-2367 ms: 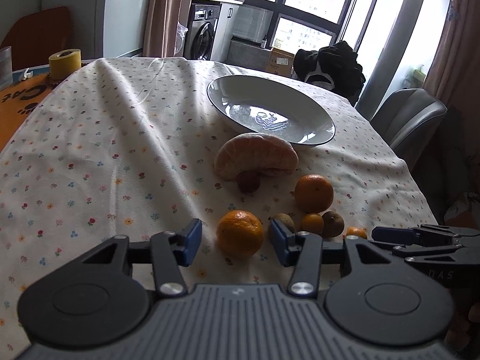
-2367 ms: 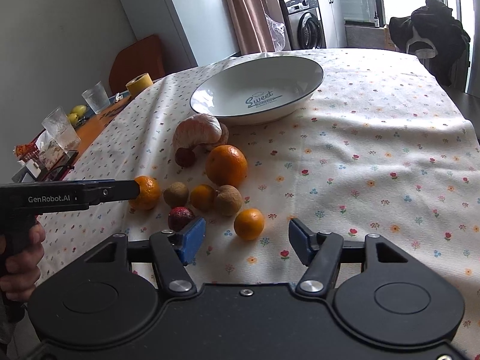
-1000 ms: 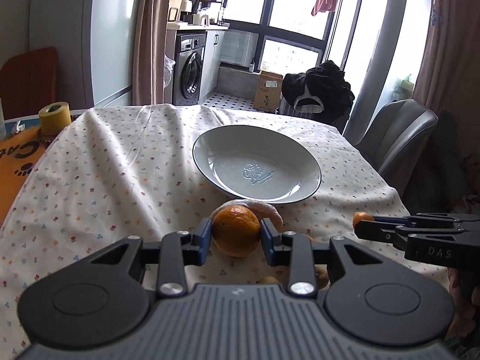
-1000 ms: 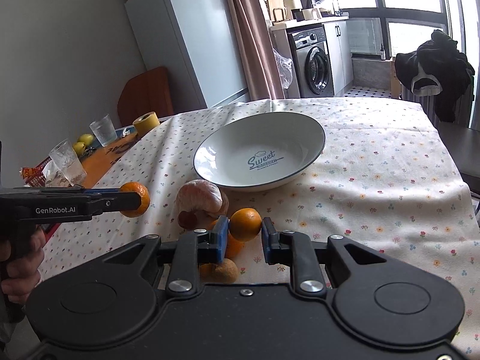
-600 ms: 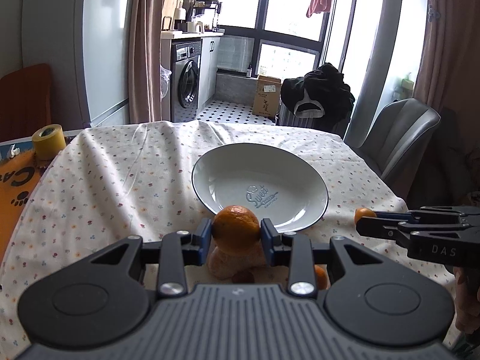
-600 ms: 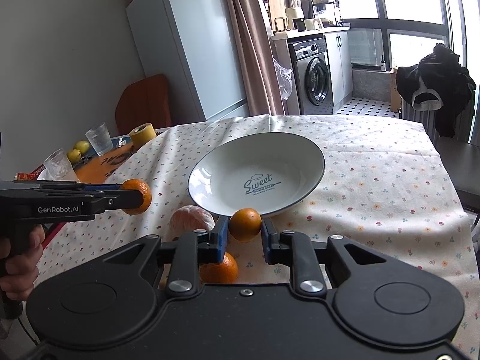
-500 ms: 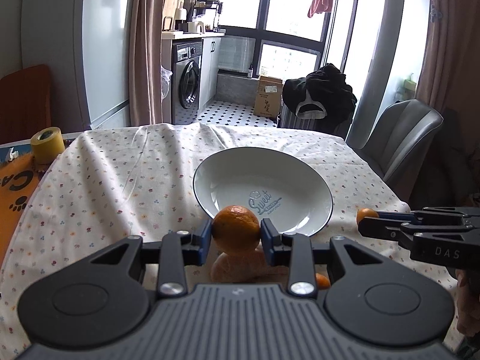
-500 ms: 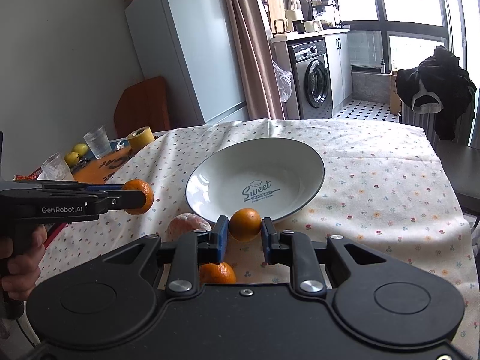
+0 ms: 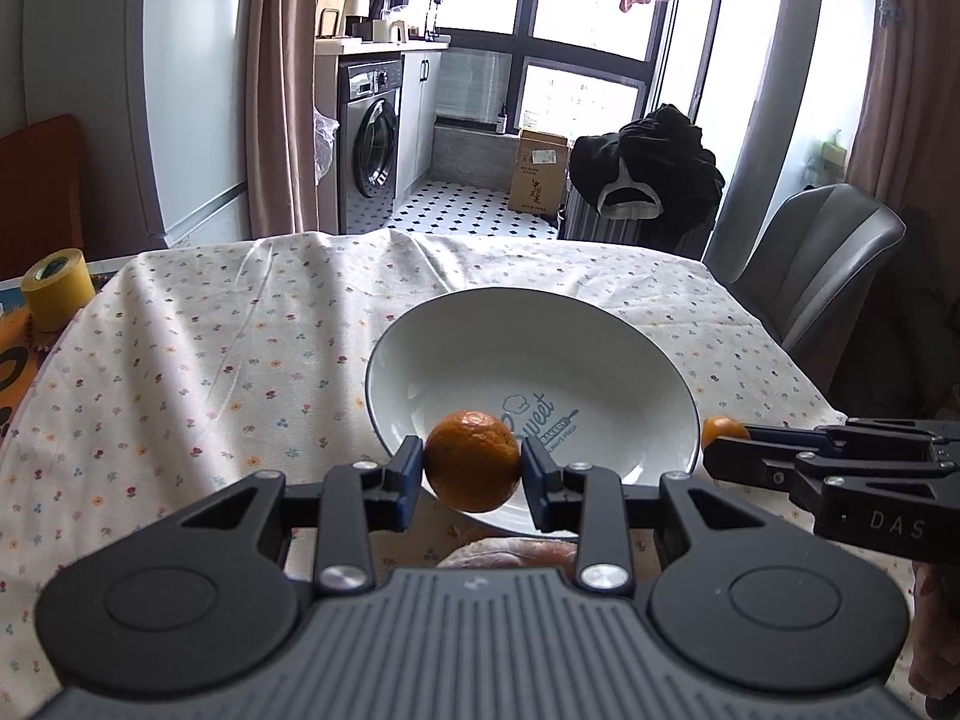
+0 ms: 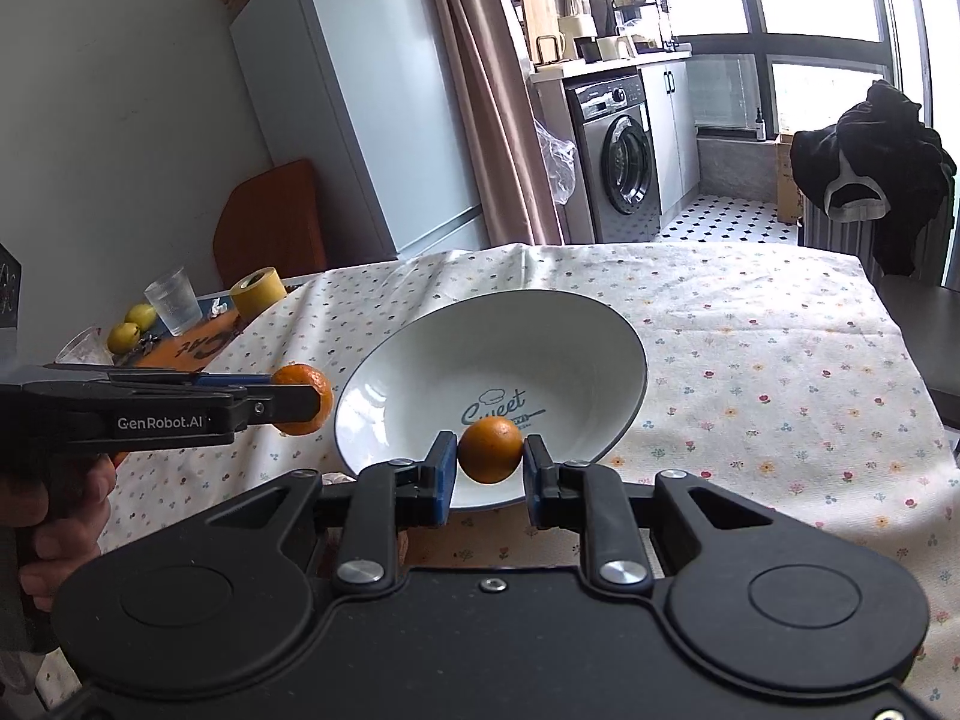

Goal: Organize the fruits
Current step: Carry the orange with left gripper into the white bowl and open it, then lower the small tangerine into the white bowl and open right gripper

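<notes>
Through my left wrist camera, my left gripper (image 9: 473, 468) is clenched on a round orange mandarin (image 9: 472, 459), pinched by its sides between the blue pads so it cannot roll out, and held above the near rim of the wide white ceramic bowl with a dark edge and blue "Sweet" lettering (image 9: 600, 354), which stands empty on the flower-printed tablecloth (image 9: 198, 372); a pale peeled citrus piece (image 9: 510, 553) lies on the cloth just under my tool. My right gripper (image 9: 717, 441) pokes in from the side with its own fruit. Through my right wrist camera, that right gripper (image 10: 489, 459) grasps a smaller orange tangerine (image 10: 491, 449) over the bowl's near edge, while the left gripper carries its mandarin just outside the rim. I judge both fruits are poised for dropping in.
</notes>
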Motion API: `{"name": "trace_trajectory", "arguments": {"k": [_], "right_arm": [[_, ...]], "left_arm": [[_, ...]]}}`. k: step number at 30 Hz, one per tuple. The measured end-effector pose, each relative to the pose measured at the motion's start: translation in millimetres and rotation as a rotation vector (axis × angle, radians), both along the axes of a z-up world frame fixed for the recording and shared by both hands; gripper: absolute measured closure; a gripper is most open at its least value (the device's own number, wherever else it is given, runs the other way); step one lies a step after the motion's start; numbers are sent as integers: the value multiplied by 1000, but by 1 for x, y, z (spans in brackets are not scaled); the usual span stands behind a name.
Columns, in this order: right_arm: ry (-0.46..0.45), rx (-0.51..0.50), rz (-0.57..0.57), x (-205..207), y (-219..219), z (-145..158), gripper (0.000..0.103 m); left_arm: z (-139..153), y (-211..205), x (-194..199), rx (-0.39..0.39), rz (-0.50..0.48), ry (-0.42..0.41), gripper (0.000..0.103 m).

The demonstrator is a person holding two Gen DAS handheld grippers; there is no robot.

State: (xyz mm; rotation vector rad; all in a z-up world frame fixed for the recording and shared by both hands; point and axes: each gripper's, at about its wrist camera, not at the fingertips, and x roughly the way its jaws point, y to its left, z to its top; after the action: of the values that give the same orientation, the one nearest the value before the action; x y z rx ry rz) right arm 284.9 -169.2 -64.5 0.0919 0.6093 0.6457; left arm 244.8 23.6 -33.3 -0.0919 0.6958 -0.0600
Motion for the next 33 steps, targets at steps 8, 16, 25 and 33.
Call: {"name": "trace_trajectory", "arguments": {"k": [8,16,25,33], "right_arm": [[28,6,-14,13,5,-10,81],[38,4,-8,19,10,-15,81],[50,-5,-1,27,19,-21,81],[70,-7,-10,31,22,-27,81]], "left_arm": [[-20,-10,19,-12,-27,45,70],[-29,-15,32,-55,-29,103,69],[-26,-10,31,-64,-5,94,69],[-16,2,10,-81,21,66,66]]}}
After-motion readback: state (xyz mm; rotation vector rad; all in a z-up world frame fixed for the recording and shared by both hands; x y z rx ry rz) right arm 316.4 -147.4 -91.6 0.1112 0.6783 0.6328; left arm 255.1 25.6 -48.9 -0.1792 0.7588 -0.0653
